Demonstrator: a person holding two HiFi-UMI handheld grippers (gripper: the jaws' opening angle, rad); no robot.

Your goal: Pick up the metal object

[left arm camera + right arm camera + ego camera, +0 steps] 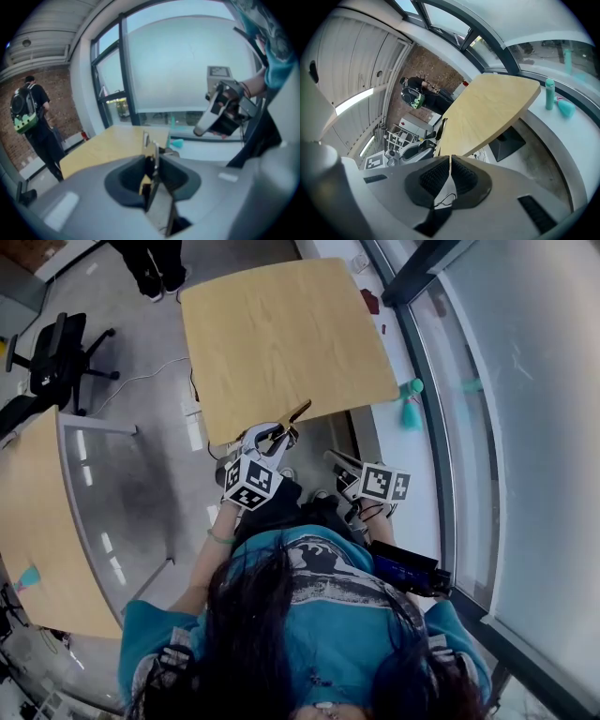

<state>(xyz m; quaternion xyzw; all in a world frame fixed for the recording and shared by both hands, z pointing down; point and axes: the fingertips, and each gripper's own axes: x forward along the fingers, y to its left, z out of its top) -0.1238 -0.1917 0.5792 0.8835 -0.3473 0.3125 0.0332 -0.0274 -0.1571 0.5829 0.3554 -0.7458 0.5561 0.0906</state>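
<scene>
Wooden counter (281,334) beside window ledge (394,442)
Teal bottle (411,407) on the ledge; black office chair (56,357) on the floor (141,456); backpacked person (31,112) beyond.

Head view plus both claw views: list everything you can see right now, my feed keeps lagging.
Tables: two, light wood, one ahead, one at far left.
Office chair: one, black, on the floor at upper left.
Bottle: one, teal, upright on the window ledge.
Bystander: one, dark clothes, green backpack, beyond the table.
Metal object: one, brass-toned strip, between the left claw's jaws.
Left claw: one, grey, shut on the metal object.
Right claw: one, grey, shut, empty.
</scene>
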